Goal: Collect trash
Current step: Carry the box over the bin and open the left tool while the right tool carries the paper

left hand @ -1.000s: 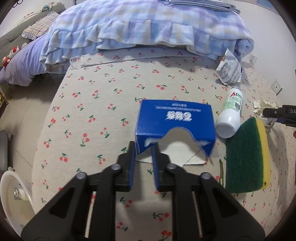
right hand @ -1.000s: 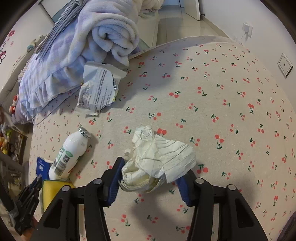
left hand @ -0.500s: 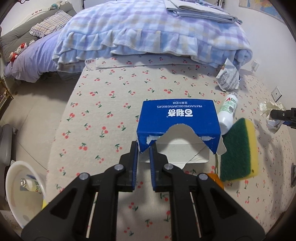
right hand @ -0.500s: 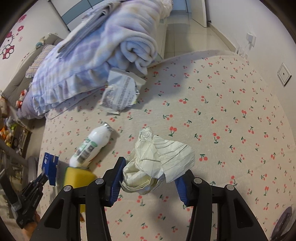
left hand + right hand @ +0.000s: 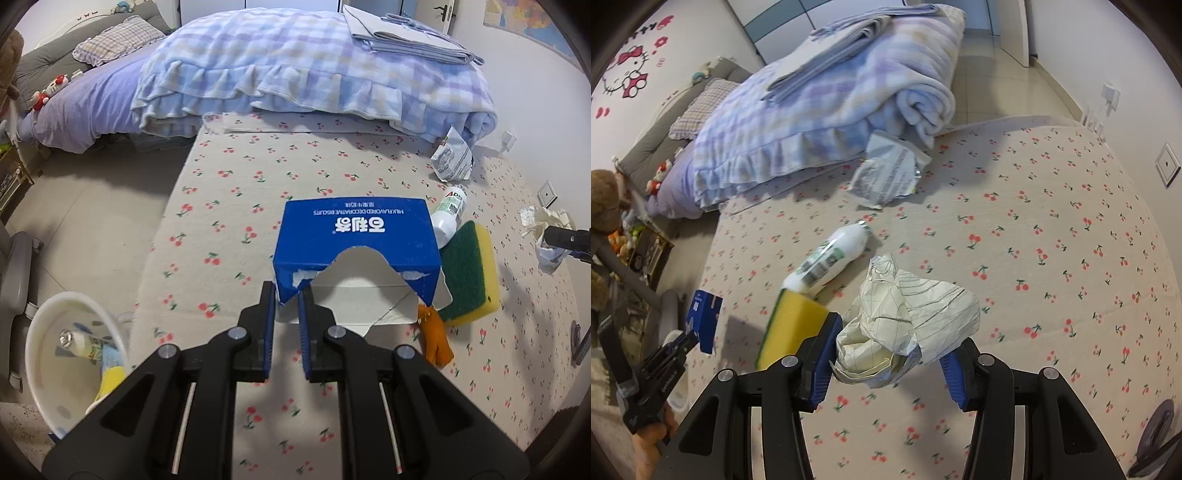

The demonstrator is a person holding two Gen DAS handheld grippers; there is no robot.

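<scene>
My left gripper (image 5: 286, 295) is shut on the torn front wall of a blue cardboard box (image 5: 354, 236) and holds it above the cherry-print mat. The right wrist view shows that box (image 5: 703, 321) at the far left, in the left gripper (image 5: 683, 341). My right gripper (image 5: 894, 347) is shut on a ball of crumpled lined paper (image 5: 908, 325), lifted off the mat. From the left wrist view the same paper (image 5: 546, 229) hangs at the right edge. A white bottle (image 5: 827, 262) and a torn silver wrapper (image 5: 886, 173) lie on the mat.
A white bin (image 5: 40, 332) stands on the floor at the lower left with a bottle and yellow items inside. A green and yellow sponge (image 5: 467, 269) and an orange object (image 5: 436, 339) lie beside the box. A folded plaid blanket (image 5: 295, 66) covers the mat's far end.
Both grippers have risen from the mat, carrying the box and the paper. The left view has pulled back and the white bin has come into sight at lower left.
</scene>
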